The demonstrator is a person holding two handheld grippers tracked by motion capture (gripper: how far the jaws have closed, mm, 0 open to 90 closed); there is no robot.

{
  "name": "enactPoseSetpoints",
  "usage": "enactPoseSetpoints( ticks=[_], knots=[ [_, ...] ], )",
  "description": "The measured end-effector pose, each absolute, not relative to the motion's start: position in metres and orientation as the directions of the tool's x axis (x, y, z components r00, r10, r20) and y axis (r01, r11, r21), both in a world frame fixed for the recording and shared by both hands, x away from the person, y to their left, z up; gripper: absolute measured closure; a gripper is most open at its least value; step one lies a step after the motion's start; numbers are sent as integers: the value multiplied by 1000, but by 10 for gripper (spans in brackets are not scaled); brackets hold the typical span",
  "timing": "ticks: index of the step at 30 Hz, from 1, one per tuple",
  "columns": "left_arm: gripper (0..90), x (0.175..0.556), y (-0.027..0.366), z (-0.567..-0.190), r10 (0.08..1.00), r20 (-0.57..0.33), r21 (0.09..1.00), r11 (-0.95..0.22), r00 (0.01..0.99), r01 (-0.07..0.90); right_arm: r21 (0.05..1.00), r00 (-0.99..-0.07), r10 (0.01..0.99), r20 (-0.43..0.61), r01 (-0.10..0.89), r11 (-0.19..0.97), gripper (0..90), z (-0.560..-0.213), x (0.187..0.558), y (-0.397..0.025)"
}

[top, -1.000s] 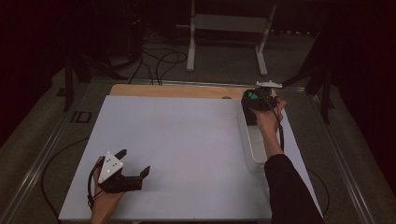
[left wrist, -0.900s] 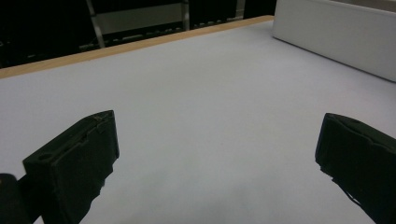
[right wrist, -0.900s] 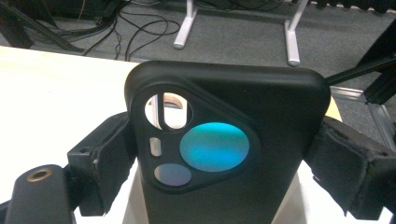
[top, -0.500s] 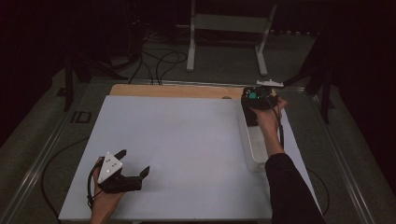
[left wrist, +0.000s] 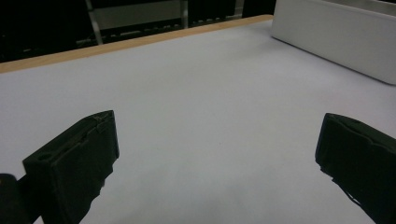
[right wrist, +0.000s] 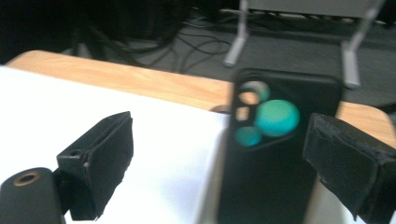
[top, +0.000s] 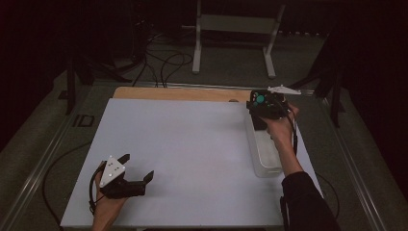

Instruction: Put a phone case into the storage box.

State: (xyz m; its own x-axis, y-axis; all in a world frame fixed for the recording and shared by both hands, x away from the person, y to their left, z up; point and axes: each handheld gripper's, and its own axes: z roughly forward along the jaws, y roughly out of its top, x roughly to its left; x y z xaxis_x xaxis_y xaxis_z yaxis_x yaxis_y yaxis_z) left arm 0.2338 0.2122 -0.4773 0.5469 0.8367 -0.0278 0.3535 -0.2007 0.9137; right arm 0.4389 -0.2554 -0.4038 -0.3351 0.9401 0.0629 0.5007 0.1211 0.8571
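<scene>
1. The left gripper (top: pixel 137 169) rests on the table (top: pixel 192 144) with its jaws spread wide and nothing between them. It lies well apart from the work, so it cannot steady anything if something slips.
2. The right gripper (top: pixel 262 108) hovers at the far end of the bin (top: pixel 264 154), jaws apart. The phone case (right wrist: pixel 275 154) stands upright between them, nearer the right jaw; whether a pad touches it cannot be told.
3. If the jaws close off-centre, the case could twist, tip, or drop into the bin.
4. A push sideways could shove the bin.
</scene>
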Motion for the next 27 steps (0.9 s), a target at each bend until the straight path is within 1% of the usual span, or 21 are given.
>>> enactPoseSetpoints(
  ticks=[1, 3, 4, 5, 6, 8, 9, 11, 19, 23, 26, 27],
  knots=[
    [1, 234, 212, -477, 837, -28, 914, -201, 547, 353, 857, -335, 940, 63, 501, 121, 86, -404, 439, -255],
    [1, 234, 213, -476, 836, -32, 913, -198, 547, 357, 857, -379, 924, 56, 493, 150, 87, -402, 429, -249],
    [1, 233, 215, -474, 837, -33, 912, -198, 546, 358, 862, -420, 907, 41, 474, 180, 86, -400, 418, -244],
    [1, 233, 215, -473, 839, -38, 914, -191, 543, 358, 864, -435, 899, 39, 467, 188, 86, -399, 413, -242],
    [1, 233, 215, -473, 839, -38, 914, -191, 543, 358, 864, -435, 899, 39, 467, 188, 86, -399, 413, -242],
    [1, 232, 218, -472, 840, -41, 915, -185, 541, 357, 871, -475, 880, 32, 444, 208, 87, -397, 396, -240],
    [1, 232, 219, -471, 842, -45, 916, -179, 537, 358, 871, -475, 880, 32, 444, 208, 87, -397, 396, -240],
    [1, 232, 221, -470, 844, -48, 916, -175, 533, 360, 879, -504, 863, 26, 422, 220, 86, -395, 379, -239],
    [1, 231, 224, -467, 840, -48, 911, -185, 540, 369, 907, -554, 832, 32, 365, 209, 87, -399, 339, -246],
    [1, 230, 226, -465, 836, -49, 911, -187, 547, 367, 919, -574, 819, 19, 331, 212, 87, -407, 320, -251],
    [1, 229, 227, -465, 835, -48, 913, -186, 548, 363, 922, -585, 810, 31, 330, 204, 87, -411, 312, -255],
    [1, 228, 228, -464, 833, -47, 915, -185, 551, 358, 926, -597, 802, 26, 317, 205, 87, -416, 303, -258]
  ],
)
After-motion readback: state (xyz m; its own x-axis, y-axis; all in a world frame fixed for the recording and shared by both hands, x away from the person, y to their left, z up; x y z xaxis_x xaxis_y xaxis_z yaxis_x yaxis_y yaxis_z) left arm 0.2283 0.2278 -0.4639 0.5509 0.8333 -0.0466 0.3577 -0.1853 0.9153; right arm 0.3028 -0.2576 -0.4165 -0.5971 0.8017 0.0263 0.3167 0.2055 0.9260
